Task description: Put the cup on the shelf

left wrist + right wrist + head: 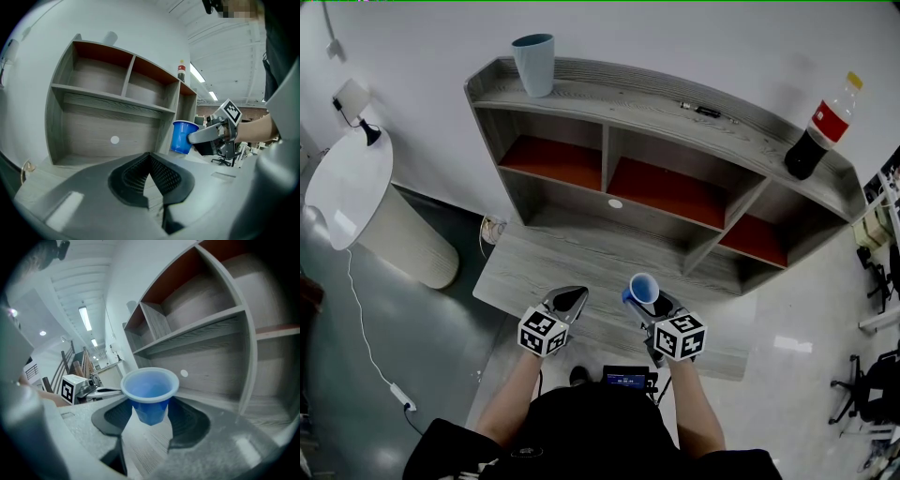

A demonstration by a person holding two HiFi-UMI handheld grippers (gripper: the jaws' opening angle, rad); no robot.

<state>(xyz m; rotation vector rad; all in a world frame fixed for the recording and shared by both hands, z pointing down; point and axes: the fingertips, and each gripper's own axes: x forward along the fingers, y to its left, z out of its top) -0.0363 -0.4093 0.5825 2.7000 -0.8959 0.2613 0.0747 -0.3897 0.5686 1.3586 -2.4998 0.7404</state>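
- The right gripper (150,405) has its jaws clamped on the lower body of the blue cup (150,397). The cup is upright, mouth up and empty, in the air in front of the shelf unit (628,94) and above the desk board (544,262) that the unit stands on.
- The grip sits low and the wide rim stands clear above the pads, so a quick swing toward the shelf unit could tip the cup or let it slide.
- The cup looks thin-walled. A harder squeeze may buckle it, and a softer one may drop it.
- Going into a compartment, the rim could catch the front edge of a shelf board if the cup is brought in too high. That would knock it askew in the jaws.
- On the top board of the shelf unit a grey-blue cup (533,64) stands at the left end and a cola bottle (818,131) at the right end. A placement up there should stay between them.
- The left gripper (150,157) has its jaws together on nothing. It is just left of the blue cup and also in front of the shelf unit, so a sideways move could bump it.
- Both grippers point at the shelf unit, tilted slightly downward.
- The right forearm (694,403) and the left forearm (511,398) reach forward from the body, roughly parallel.
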